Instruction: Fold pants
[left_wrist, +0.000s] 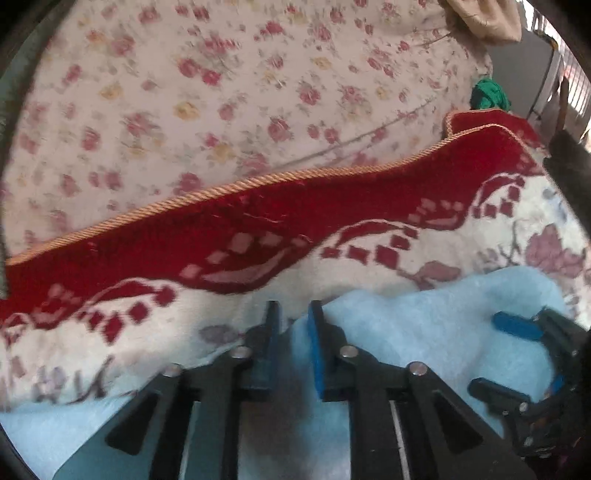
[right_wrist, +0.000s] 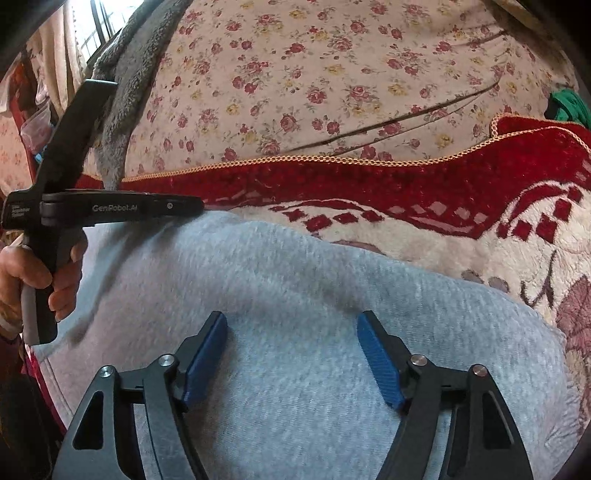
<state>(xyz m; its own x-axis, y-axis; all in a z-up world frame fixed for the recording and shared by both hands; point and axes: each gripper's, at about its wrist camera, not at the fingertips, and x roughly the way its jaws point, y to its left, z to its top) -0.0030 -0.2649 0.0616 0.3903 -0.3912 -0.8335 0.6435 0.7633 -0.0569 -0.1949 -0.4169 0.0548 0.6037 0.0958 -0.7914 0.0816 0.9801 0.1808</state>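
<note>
Largest surface in view: cream bedsheet with a small red and yellow rose print (right_wrist: 332, 74), creased, filling the far half of both wrist views. Over its near part lies a plush red and cream blanket with a twisted gold cord edge (right_wrist: 406, 192); the cord runs across the frame, and the cream field shows red diamond marks and dull pink flowers. On that blanket rest the light grey fleece pants (right_wrist: 295, 295), bunched into a rounded mound directly below my right hand-held gripper (right_wrist: 291, 354) and reaching back almost to the red band. In the left wrist view the same cloth reads pale blue-white, and that frame is motion-blurred. A grey fuzzy cloth (right_wrist: 125, 85) hangs down at upper left of the right view, ending at the blanket edge. A small green bundle of cloth (left_wrist: 489, 92) sits at the far right, just beyond the red corner. My right hand-held gripper is spread wide, blue pads well apart above the fleece, nothing between them. My left hand-held gripper (left_wrist: 293, 314) has its fingers drawn close with a narrow gap; I cannot tell whether fabric is pinched there. From the right view it points across the far edge of the pants, my left hand (right_wrist: 33, 273) wrapped around its handle.
</note>
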